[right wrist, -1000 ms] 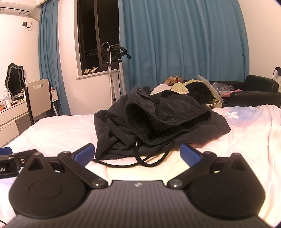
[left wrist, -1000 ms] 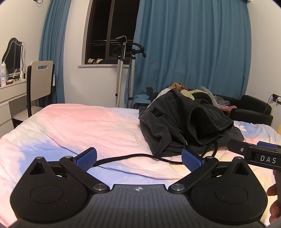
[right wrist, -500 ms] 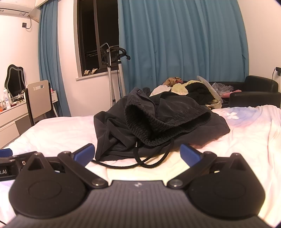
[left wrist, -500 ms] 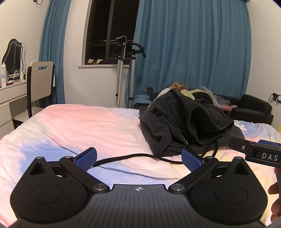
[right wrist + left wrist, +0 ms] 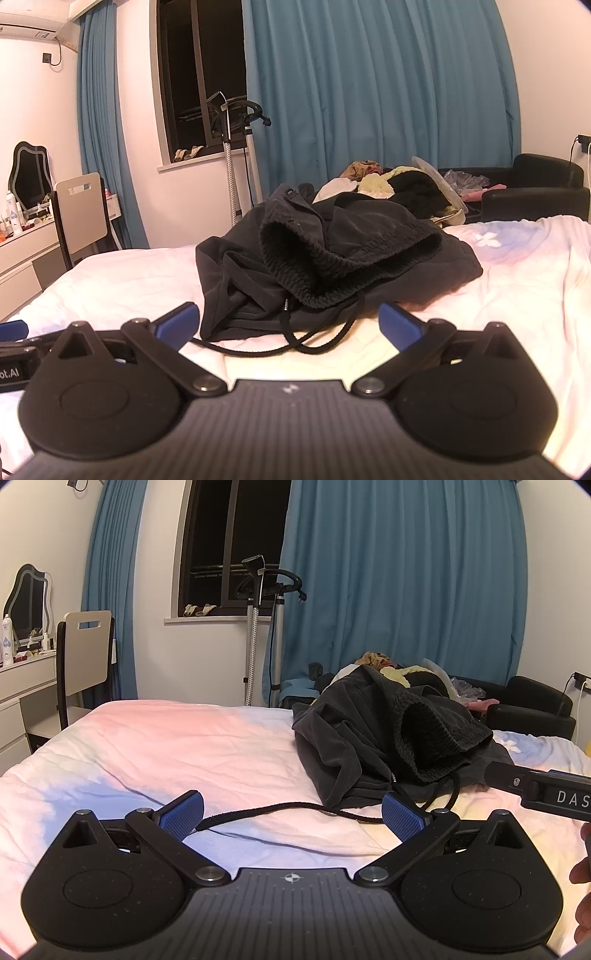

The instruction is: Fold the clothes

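Both tools are held low over the bed (image 5: 155, 746), jaws spread wide and empty: the left gripper (image 5: 291, 814) and right gripper (image 5: 288, 325) are aimed at the crumpled black garment (image 5: 332, 254), probably drawstring trousers, bunched mid-bed with its drawstring (image 5: 280, 806) trailing forward, as if staged for a first grasp.

Left wrist: low over bed (image 5: 155, 746), faces curtain wall, near | Right wrist: same height, just beside, faces same way | Shared: dark garment pile (image 5: 388, 738) (image 5: 332, 251), curtains (image 5: 399, 590) (image 5: 369, 92), window, armchair; each view catches the other tool at its inner edge
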`<state>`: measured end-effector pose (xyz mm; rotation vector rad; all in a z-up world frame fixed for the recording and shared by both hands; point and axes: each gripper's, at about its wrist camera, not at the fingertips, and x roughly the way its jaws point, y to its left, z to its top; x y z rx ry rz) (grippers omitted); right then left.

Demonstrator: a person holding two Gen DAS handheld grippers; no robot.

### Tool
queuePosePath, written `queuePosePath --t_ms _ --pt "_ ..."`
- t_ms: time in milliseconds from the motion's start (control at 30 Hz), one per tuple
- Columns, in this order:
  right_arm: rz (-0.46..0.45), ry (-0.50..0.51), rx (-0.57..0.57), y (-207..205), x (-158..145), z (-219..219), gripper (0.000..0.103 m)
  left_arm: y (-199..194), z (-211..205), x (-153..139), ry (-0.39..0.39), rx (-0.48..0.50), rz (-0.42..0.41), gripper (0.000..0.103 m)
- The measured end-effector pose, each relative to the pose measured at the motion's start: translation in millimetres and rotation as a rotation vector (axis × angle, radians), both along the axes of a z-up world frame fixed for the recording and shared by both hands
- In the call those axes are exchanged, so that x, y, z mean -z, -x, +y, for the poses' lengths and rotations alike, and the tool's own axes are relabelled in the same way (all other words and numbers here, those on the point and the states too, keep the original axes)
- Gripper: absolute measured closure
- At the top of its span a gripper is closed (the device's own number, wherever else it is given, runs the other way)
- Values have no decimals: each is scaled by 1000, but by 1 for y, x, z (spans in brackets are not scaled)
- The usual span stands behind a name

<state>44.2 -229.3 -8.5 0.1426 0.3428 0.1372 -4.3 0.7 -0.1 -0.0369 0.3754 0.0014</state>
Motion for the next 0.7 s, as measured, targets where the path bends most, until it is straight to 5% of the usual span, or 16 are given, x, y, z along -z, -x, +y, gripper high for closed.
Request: queuePosePath --t_ms 367,700 --pt "-10 -49 32 -1 -10 -11 0 -16 -8 -4 -26 38 11 0" --pt "-35 -83 103 -14 -17 -47 0 -80 -53 -21 -26 132 37 0"
